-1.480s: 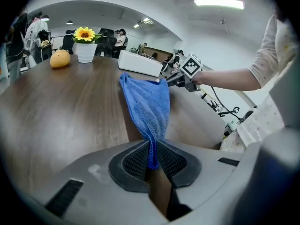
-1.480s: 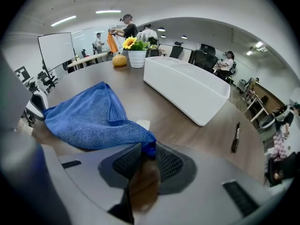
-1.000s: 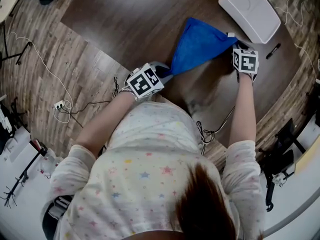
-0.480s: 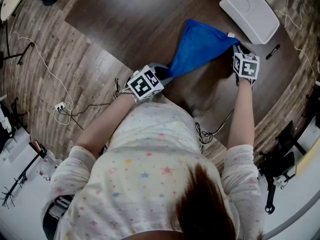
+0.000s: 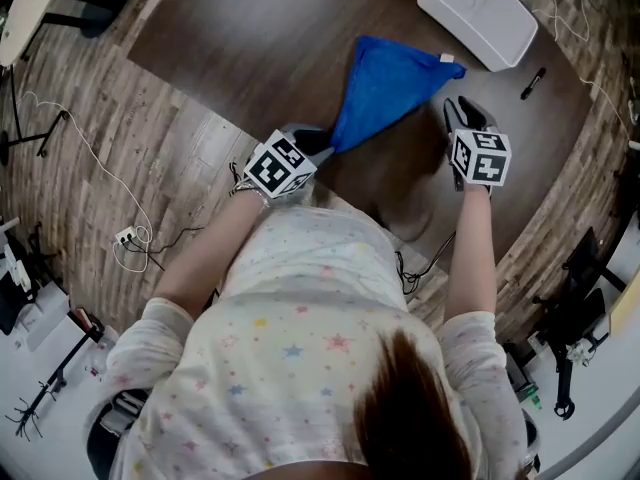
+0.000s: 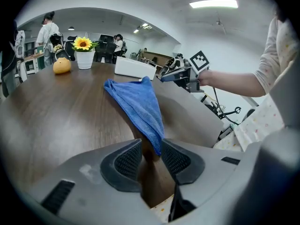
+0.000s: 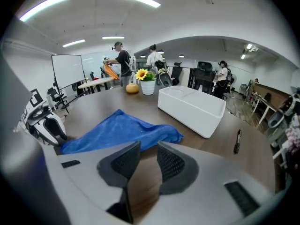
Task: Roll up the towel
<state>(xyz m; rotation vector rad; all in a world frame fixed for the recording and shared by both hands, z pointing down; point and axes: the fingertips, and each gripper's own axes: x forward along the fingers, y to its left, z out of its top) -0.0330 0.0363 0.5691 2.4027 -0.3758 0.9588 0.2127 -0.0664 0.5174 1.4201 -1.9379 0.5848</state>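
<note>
Towel [image 5: 385,88] | corner pinched, hidden in left gripper [image 6: 149,147] jaws | right gripper [image 7: 147,150] jaws narrow, empty

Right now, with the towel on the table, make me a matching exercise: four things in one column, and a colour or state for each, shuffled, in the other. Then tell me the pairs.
Things:
1. towel
2. left gripper
3. right gripper
4. pen

States:
A. jaws apart, nothing between them
B. dark, lying beside the white bin
C. blue, tapering to one pinched corner
D. closed on a cloth corner

Pairs: 1-C, 2-D, 3-A, 4-B.
</note>
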